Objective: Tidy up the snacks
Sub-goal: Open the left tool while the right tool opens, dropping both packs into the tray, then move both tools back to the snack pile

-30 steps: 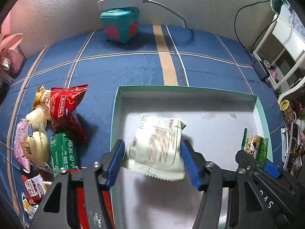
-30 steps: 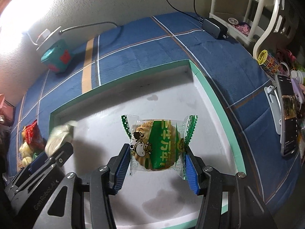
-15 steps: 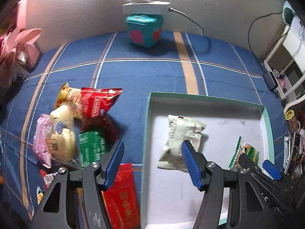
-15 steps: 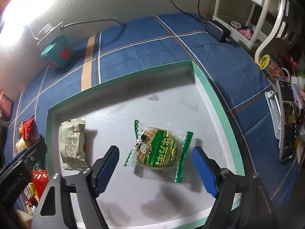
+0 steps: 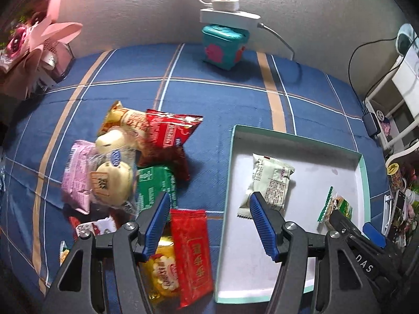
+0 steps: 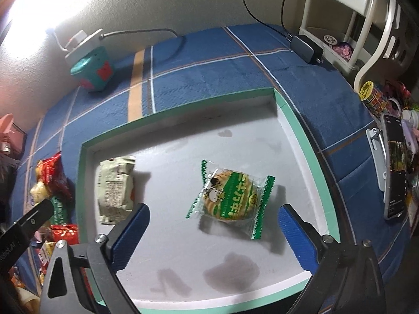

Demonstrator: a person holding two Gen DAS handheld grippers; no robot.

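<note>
A white tray with a green rim lies on the blue plaid cloth. In it lie a pale green snack packet at its left side and a green-wrapped cookie toward the right. A pile of loose snacks lies left of the tray, with a red packet nearest. My left gripper is open and empty over the tray's left rim. My right gripper is open and empty, just in front of the cookie.
A teal box under a white power strip stands at the back wall. A phone lies right of the tray. A white rack and small clutter stand at the far right. Pink items sit at the back left.
Both grippers opened and let go of their snacks, which now lie in the tray. The left gripper has drawn back and swung left toward the snack pile. The right gripper has backed off.
</note>
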